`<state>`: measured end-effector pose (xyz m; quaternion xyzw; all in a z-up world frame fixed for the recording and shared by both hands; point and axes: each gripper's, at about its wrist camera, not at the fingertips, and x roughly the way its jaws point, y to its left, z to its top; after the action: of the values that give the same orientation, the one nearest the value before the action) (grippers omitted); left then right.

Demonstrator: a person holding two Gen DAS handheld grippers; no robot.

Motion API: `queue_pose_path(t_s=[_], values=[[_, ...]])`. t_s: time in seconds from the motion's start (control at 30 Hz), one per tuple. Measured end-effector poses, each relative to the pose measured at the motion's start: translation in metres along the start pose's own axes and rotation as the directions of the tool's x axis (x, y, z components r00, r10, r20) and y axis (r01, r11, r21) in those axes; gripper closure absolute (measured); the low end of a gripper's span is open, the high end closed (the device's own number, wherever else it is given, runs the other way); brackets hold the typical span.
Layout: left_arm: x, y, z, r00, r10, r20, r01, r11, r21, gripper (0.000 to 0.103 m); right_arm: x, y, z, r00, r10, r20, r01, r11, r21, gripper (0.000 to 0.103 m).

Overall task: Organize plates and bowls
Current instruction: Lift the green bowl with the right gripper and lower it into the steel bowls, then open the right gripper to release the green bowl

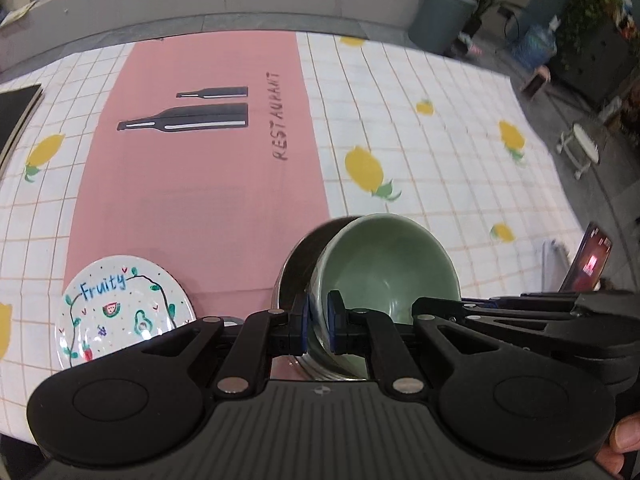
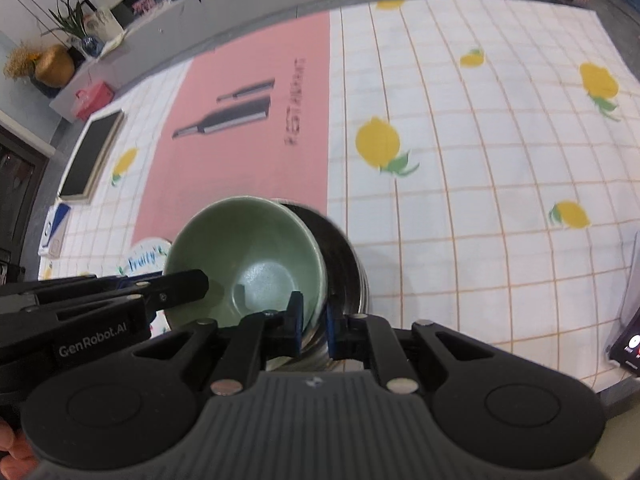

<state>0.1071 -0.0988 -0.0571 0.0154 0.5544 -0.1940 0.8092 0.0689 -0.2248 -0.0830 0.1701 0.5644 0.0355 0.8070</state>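
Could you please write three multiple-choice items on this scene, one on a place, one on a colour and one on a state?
1. Where does the Fruity plate lie?
A. On the tablecloth, beside the bowls
B. Inside the green bowl
C. On the black tray

2. What colour is the inner bowl?
A. Red
B. Green
C. Yellow

3. How does the left tool stand?
A. Wide open above the plate
B. Shut on the green bowl's rim
C. Shut on the phone

Key: 1 A, the plate rests on the tablecloth apart from the bowls. 2 B, the green bowl sits in the metal bowl. 3 B, its pads pinch the bowl's wall.
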Motion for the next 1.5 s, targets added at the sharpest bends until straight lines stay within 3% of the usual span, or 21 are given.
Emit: queue_pose_path(t_s=[0.4, 0.73, 0.8, 1.13, 1.27, 1.37, 1.5], values=[[0.021, -0.006, -0.004, 0.995, 0.061, -0.080, -0.053, 0.993, 0.103, 0.093, 0.017, -0.002, 0.002, 0.999, -0.012, -0.052, 0.011, 1.000, -0.016, 0.094], [0.023, -0.006, -0.001, 0.995, 0.057, -0.087, -0.047, 0.992, 0.117, 0.091, 0.018, 0.000, 0.006, 0.998, -0.027, -0.059, 0.025, 0.999, -0.028, 0.092], [0.022, -0.004, 0.001, 0.995, 0.048, -0.085, -0.038, 0.993, 0.115, 0.087, 0.017, 0.001, 0.006, 0.998, -0.027, -0.060, 0.025, 0.999, -0.030, 0.091], [-0.002, -0.006, 0.009, 1.000, 0.026, -0.001, -0.025, 0.991, 0.131, 0.070, -0.008, 0.005, 0.011, 1.000, 0.012, 0.001, -0.012, 0.999, -0.051, 0.062], [-0.017, 0.001, 0.011, 0.997, -0.014, 0.077, 0.004, 0.992, 0.129, 0.049, -0.028, 0.000, 0.010, 0.997, -0.003, 0.082, 0.008, 0.998, -0.054, 0.049], [-0.022, 0.007, 0.009, 0.991, -0.025, 0.134, 0.009, 0.993, 0.120, 0.038, -0.033, -0.013, 0.009, 0.993, -0.001, 0.121, 0.004, 1.000, -0.019, 0.039], [-0.012, 0.021, 0.004, 0.988, -0.056, 0.145, 0.050, 0.998, 0.048, 0.035, -0.021, -0.034, 0.001, 0.992, 0.022, 0.125, -0.032, 0.996, 0.080, 0.034]])
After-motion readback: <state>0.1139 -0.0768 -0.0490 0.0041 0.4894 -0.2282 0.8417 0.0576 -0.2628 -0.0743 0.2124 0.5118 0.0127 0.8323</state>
